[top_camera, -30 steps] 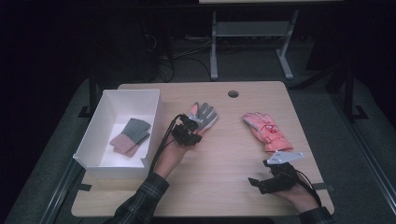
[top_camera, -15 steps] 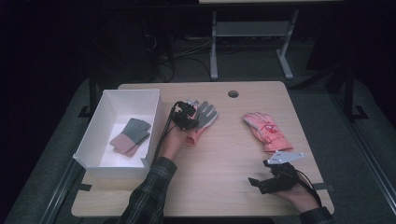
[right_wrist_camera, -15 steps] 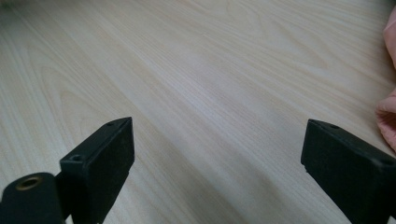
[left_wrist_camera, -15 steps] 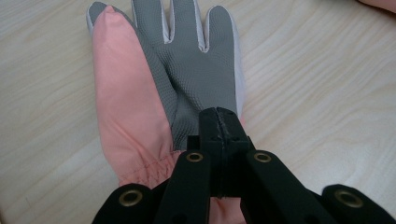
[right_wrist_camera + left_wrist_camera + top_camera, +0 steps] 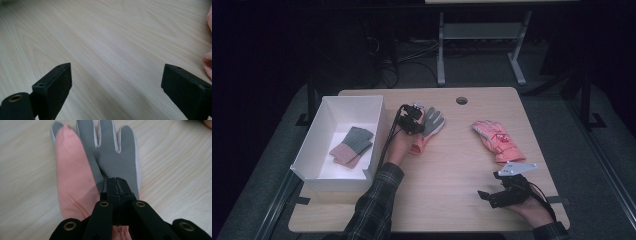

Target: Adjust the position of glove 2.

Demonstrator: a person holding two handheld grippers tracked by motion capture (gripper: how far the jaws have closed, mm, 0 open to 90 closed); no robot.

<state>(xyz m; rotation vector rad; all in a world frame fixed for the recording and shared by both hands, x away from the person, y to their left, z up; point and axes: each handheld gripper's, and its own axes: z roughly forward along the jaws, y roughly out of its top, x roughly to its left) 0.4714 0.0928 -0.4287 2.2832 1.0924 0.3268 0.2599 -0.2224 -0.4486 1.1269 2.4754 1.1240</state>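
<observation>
Left gripper view: left gripper (image 5: 117, 185) was clenched on the grey-palmed glove (image 5: 110, 157), pinching its palm fabric.
Location: glove lay on the table (image 5: 447, 170) beside the white bin (image 5: 312, 150), toward the far edge.
Axis: fingers pointed to the far edge, cuff toward the person.
Advice: lift straight, keeping the pinch, then carry over the bin wall.
Right gripper (image 5: 115, 82): released, resting near the near-right corner.

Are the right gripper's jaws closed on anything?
No: in the right gripper view the right gripper has its jaws wide apart, with bare table between them.
</observation>
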